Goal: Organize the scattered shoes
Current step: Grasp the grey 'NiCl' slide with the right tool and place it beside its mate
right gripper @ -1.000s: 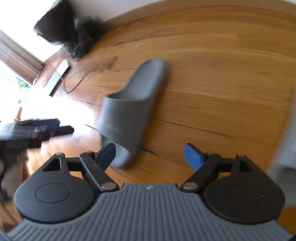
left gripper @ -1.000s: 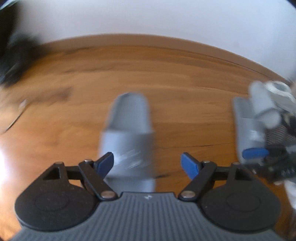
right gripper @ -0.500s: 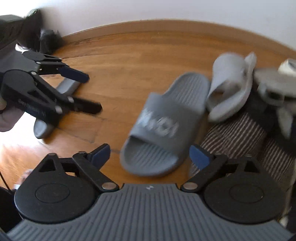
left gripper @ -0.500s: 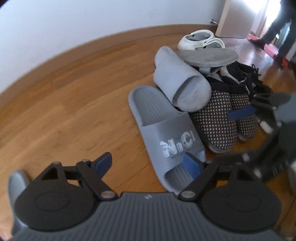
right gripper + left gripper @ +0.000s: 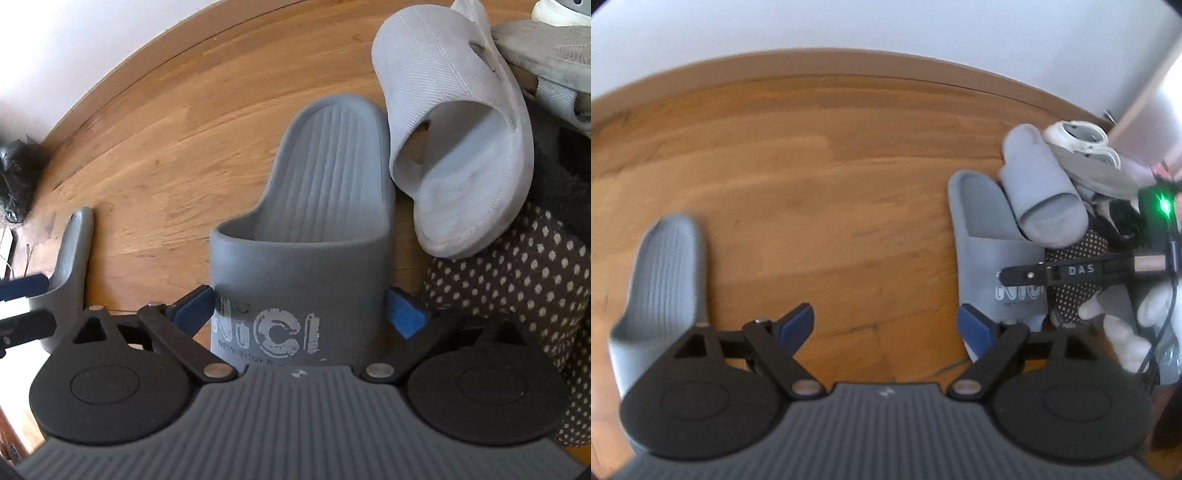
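A grey slide sandal with a "NICI" print (image 5: 306, 236) lies on the wooden floor. My right gripper (image 5: 299, 314) is open and straddles its strap, one blue fingertip on each side. The same sandal shows in the left wrist view (image 5: 993, 236). Its matching grey slide (image 5: 661, 266) lies apart at the left, also in the right wrist view (image 5: 70, 254). My left gripper (image 5: 886, 326) is open and empty over bare floor between the two slides. The right gripper shows in the left wrist view (image 5: 1019, 277) over the printed strap.
A pile of shoes sits at the right: a pale grey slipper (image 5: 458, 147) tipped on its side, brown polka-dot slippers (image 5: 517, 288), an upturned grey sole (image 5: 546, 55) and white clogs (image 5: 1078, 136). A baseboard and white wall (image 5: 886, 33) run behind. Dark objects (image 5: 14, 173) lie far left.
My right gripper has moved forward onto the printed grey slide, its fingers now on either side of the strap. My left gripper has swung left, away from the pile, bringing the other slide into view.
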Demonstrator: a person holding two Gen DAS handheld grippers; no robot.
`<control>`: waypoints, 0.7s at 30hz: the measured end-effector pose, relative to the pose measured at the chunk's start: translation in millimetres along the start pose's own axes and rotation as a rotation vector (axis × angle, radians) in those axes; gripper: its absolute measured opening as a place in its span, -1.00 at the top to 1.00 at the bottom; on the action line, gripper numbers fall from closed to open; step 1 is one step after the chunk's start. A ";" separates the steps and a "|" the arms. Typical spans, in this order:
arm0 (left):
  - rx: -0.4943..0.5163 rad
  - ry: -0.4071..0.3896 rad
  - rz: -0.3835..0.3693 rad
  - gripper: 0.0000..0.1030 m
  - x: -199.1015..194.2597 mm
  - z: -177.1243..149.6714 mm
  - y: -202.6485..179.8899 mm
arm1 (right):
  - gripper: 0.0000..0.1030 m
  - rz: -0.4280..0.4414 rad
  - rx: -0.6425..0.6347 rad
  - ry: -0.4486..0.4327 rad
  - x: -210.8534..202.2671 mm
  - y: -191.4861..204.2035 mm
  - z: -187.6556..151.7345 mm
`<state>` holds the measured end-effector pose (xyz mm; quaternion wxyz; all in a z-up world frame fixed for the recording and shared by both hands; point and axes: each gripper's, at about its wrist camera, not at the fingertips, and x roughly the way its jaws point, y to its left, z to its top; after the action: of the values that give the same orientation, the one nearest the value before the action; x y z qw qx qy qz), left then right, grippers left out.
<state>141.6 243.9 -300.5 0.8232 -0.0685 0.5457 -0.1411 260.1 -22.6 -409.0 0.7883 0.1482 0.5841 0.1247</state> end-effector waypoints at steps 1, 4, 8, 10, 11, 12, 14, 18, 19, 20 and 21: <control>-0.020 -0.003 0.002 -0.63 -4.3 -3.4 3.9 | -0.82 0.005 -0.006 0.007 0.4 1.1 -0.7; -0.078 -0.023 0.018 -0.63 -23.4 -13.7 17.6 | -0.75 0.024 -0.042 0.028 0.5 14.4 -8.4; -0.134 -0.054 0.087 -0.63 -54.0 -34.3 44.6 | -0.56 0.091 -0.054 0.068 7.1 46.8 -16.4; -0.159 -0.054 0.114 -0.63 -64.3 -37.1 56.4 | -0.49 0.123 -0.075 0.091 11.4 68.7 -19.3; -0.172 -0.055 0.132 -0.63 -67.8 -40.7 62.9 | -0.46 0.140 -0.098 0.103 17.2 81.3 -20.6; -0.183 -0.055 0.145 -0.63 -69.8 -43.0 67.1 | -0.46 0.157 -0.124 0.110 21.4 94.1 -22.1; -0.207 -0.057 0.165 -0.63 -72.7 -46.9 74.3 | -0.46 0.175 -0.154 0.113 28.4 113.0 -23.5; -0.256 -0.072 0.192 -0.63 -82.4 -53.8 91.6 | -0.46 0.200 -0.212 0.116 38.5 142.9 -21.9; -0.258 -0.074 0.194 -0.63 -84.1 -54.5 93.4 | -0.47 0.209 -0.227 0.119 42.0 150.4 -21.1; -0.259 -0.076 0.198 -0.63 -86.3 -55.4 95.3 | -0.47 0.218 -0.239 0.123 46.5 158.5 -20.4; -0.259 -0.080 0.202 -0.63 -89.0 -57.1 97.7 | -0.47 0.227 -0.259 0.128 48.8 165.1 -20.5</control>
<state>72.2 366.5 -270.8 0.8384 -0.1244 0.5304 0.0169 250.5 149.9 -395.1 0.7428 0.1021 0.5916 0.2964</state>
